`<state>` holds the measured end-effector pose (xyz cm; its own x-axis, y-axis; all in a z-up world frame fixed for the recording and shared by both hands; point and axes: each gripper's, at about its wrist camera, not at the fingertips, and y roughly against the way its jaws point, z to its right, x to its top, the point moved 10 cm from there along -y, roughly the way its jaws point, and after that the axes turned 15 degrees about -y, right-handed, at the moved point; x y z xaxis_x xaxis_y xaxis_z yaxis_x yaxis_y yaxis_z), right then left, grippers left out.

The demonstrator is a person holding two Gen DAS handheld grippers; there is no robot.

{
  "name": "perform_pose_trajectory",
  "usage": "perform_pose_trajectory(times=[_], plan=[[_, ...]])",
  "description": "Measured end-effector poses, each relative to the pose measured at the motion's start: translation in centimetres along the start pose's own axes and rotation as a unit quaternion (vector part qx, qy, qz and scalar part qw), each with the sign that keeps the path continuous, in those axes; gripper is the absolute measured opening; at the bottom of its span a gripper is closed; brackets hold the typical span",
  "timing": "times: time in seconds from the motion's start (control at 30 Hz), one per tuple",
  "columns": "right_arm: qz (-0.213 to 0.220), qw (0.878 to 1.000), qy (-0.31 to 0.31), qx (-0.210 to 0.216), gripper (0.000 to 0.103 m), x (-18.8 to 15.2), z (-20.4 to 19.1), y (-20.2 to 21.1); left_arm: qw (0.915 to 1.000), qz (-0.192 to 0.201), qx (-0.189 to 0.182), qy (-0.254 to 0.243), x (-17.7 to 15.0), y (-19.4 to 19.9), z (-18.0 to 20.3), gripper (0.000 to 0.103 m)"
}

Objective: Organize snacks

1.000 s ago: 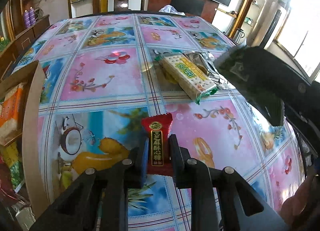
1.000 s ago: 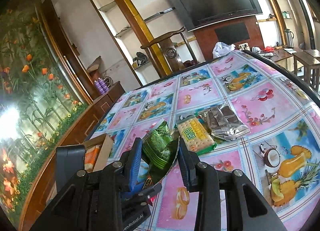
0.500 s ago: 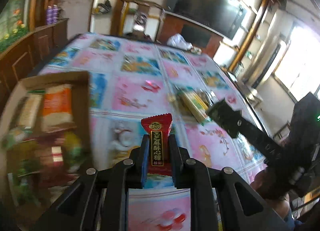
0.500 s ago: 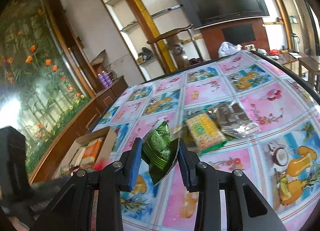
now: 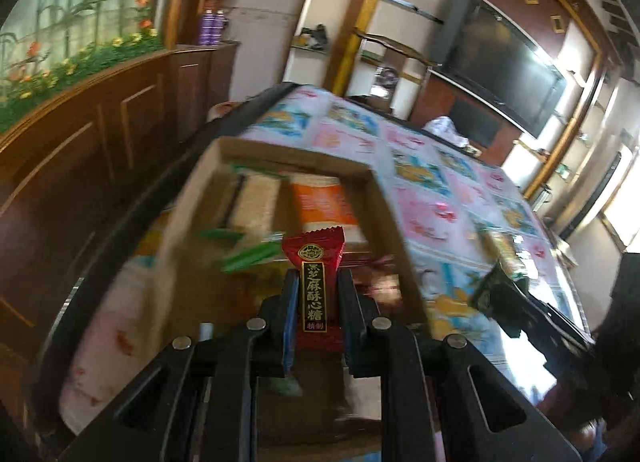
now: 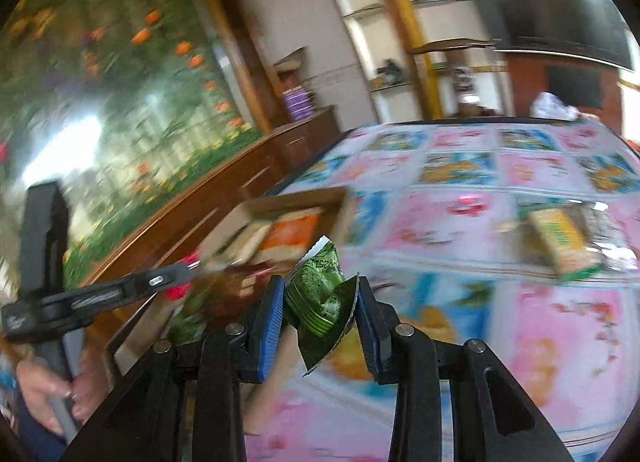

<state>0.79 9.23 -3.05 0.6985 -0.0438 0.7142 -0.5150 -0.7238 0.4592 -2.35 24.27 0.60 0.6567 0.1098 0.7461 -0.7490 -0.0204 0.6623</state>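
Note:
My left gripper [image 5: 316, 286] is shut on a red candy packet [image 5: 314, 262] with gold characters and holds it above the near end of a cardboard box [image 5: 384, 206] of snacks at the table's left edge. My right gripper [image 6: 320, 302] is shut on a crumpled green snack packet [image 6: 320, 294] and holds it above the table, right of the same box [image 6: 344, 214]. The left gripper also shows in the right wrist view [image 6: 176, 278] over the box. The right gripper shows in the left wrist view [image 5: 500, 290] with its green packet.
The box holds an orange packet [image 5: 324, 206], a pale cracker pack [image 5: 256, 206] and green wrappers. A yellow-green cracker pack [image 6: 560, 238] and a silver bag [image 6: 604, 222] lie on the floral tablecloth [image 6: 460, 222]. A wooden cabinet [image 5: 100, 134] runs along the left.
Both grippers have swung left toward the box with their packets still held. The left gripper has moved from over the table to above the box. The views are motion-blurred.

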Motion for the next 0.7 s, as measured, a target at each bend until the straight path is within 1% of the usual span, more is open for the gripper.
perform_pose_trajectory(times=[0.1,0.23,0.37,0.7], plan=[[-0.027,0.999,0.028,0.022,0.038,-1.9,-2.8,-1.6,0.9999,-0.002,0.006,0.009,-0.7,-0.1,-1.2,0.018],[-0.056,0.997,0.051,0.032,0.038,-3.6,-4.7,-3.3,0.9999,-0.003,0.013,0.005,-1.3,-0.2,-1.9,0.018],[-0.079,0.995,0.058,0.030,0.039,-4.7,-5.1,-4.9,0.9999,-0.006,0.008,0.004,-1.7,-0.6,-2.0,0.018],[-0.112,0.992,0.049,0.032,0.039,-5.2,-5.3,-7.2,0.9999,-0.011,0.002,0.001,-2.2,-1.4,-2.2,0.018]])
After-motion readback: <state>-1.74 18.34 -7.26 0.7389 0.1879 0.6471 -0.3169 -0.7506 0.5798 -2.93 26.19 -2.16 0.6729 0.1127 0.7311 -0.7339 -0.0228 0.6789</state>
